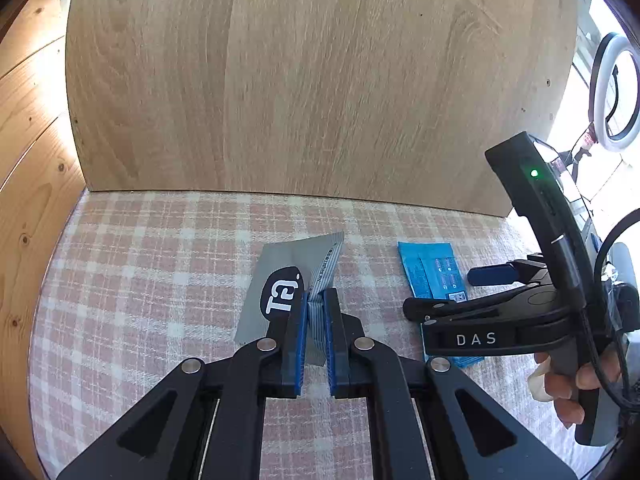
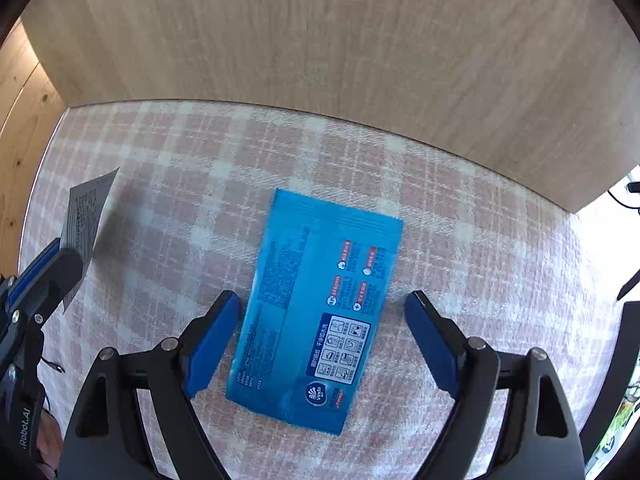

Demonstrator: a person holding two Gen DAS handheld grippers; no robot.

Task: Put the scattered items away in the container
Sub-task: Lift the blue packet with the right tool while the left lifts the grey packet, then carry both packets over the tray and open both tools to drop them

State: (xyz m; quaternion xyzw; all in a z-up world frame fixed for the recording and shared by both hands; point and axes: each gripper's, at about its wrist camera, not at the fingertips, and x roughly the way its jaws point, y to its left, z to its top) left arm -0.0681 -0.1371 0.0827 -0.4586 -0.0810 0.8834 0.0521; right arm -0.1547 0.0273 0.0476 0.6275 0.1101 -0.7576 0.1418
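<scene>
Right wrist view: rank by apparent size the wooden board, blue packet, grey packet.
1. wooden board, fills the top of the frame.
2. blue packet, lying flat on the checked cloth between the open jaws.
3. grey packet, only partly visible at the left edge, so its true size is unsure.

**Home corner set up for filming**

Looked domestic: pink-and-cream checked tablecloth [image 1: 160, 264], pale wood board [image 1: 304, 80] upright behind it, knotty pine panelling [image 1: 28, 120] at left, ring light [image 1: 614, 92] standing by a bright window.
</scene>
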